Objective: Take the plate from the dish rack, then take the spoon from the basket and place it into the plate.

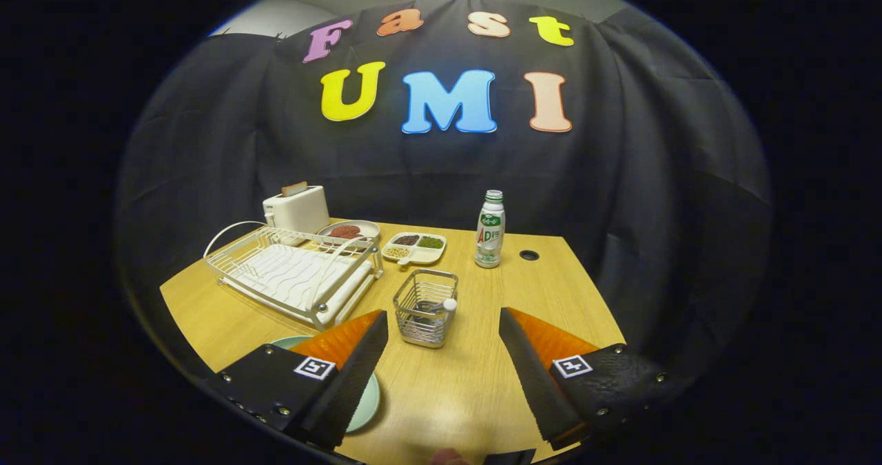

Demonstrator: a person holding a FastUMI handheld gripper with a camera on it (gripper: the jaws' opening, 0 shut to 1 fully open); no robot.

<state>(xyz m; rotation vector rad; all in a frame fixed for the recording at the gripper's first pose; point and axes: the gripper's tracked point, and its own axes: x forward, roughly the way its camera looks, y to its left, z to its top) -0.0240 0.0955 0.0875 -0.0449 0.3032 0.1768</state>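
A: How do the tongs (444, 341) stand?

B: Spread wide, holding nothing, with bare worktop (448, 389) between the fingers. The basket (426, 306) sits just ahead of them, at about 12 o'clock from the gap.

A: And the spoon?

B: In the basket; only its pale tip (449, 304) pokes up at the rim, the rest is hard to make out through the wire.

A: The plate?

B: The plate (364, 403) lies flat on the worktop at 8 o'clock from the basket, mostly hidden under the left finger (344, 375). The dish rack (293, 275) stands at 10 o'clock from the basket.

A: Anything else around?

B: A toaster (298, 209) behind the rack, a small dish (349, 231) beside it, a divided tray (414, 247) at 12 o'clock beyond the basket, and a bottle (490, 229) at 1 o'clock.
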